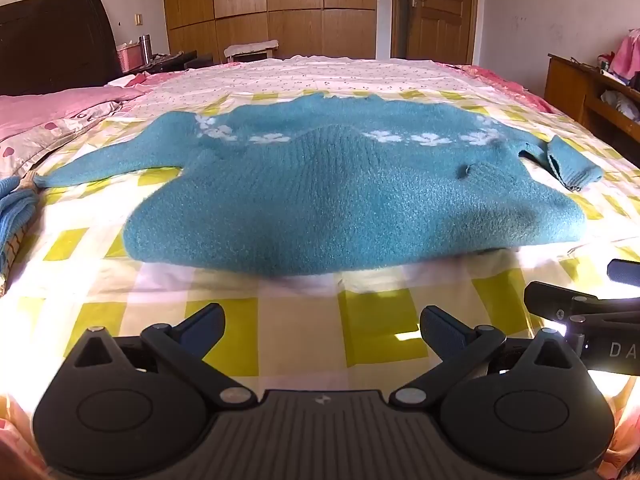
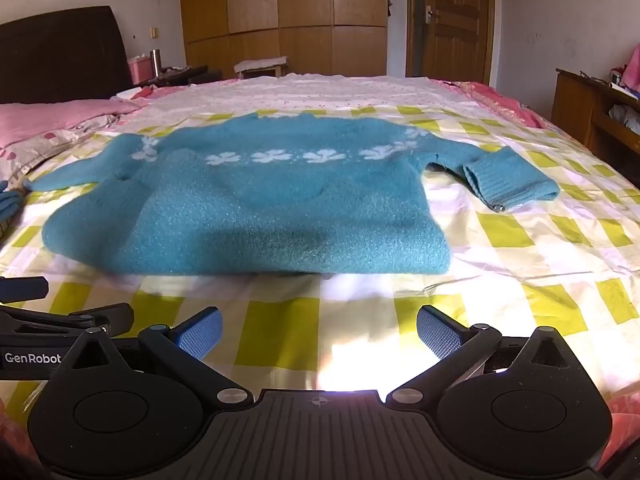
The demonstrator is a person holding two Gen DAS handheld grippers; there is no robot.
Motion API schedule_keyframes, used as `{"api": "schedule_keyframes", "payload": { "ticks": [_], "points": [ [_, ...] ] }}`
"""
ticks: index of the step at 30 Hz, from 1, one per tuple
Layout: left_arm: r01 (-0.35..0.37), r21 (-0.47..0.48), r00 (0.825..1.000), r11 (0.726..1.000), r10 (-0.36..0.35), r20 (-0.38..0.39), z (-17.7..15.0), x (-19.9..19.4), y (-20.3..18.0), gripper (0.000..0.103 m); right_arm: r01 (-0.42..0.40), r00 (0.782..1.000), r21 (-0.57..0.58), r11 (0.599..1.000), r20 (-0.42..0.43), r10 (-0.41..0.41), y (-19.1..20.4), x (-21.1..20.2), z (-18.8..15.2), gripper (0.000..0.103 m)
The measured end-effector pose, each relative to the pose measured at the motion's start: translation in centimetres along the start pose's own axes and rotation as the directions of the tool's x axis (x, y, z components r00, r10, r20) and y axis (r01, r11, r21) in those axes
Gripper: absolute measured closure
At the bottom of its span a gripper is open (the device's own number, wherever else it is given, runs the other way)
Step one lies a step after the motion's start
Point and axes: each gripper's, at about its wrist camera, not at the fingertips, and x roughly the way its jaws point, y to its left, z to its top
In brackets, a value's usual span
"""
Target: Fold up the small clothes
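Observation:
A teal fuzzy sweater (image 1: 320, 196) with a band of white flowers lies flat on the bed, hem toward me, sleeves spread to both sides. The right sleeve is folded back with its ribbed cuff (image 1: 568, 168) on top. The same sweater (image 2: 256, 208) fills the middle of the right wrist view, its cuff (image 2: 508, 184) at the right. My left gripper (image 1: 322, 326) hovers open over the sheet, short of the hem, nothing between its blue pads. My right gripper (image 2: 318, 332) is open too, likewise short of the hem. Each gripper shows at the edge of the other's view.
The bed is covered by a yellow-and-white checked sheet (image 1: 280, 344). Pink bedding (image 1: 52, 112) and a dark headboard (image 1: 52, 40) lie at the left. A blue knit garment (image 1: 16, 204) sits at the left edge. A wooden shelf (image 1: 592, 92) stands at the right; wardrobes and a door stand behind.

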Motion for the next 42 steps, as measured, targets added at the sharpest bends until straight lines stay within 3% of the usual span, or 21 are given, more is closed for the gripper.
{"api": "schedule_keyframes", "payload": {
  "ticks": [34,42],
  "points": [
    [-0.001,-0.039,0.995,0.999,-0.003,-0.101,-0.9,1.3,0.6,0.000,-0.015,1.000,-0.014,1.000,-0.004,0.015,0.2,0.2,-0.2,0.000],
    [-0.011,-0.031,0.997,0.999,0.009,-0.082,-0.9,0.9,0.6,0.000,-0.015,1.000,-0.017,1.000,-0.004,0.015,0.2,0.2,-0.2,0.000]
  ]
}}
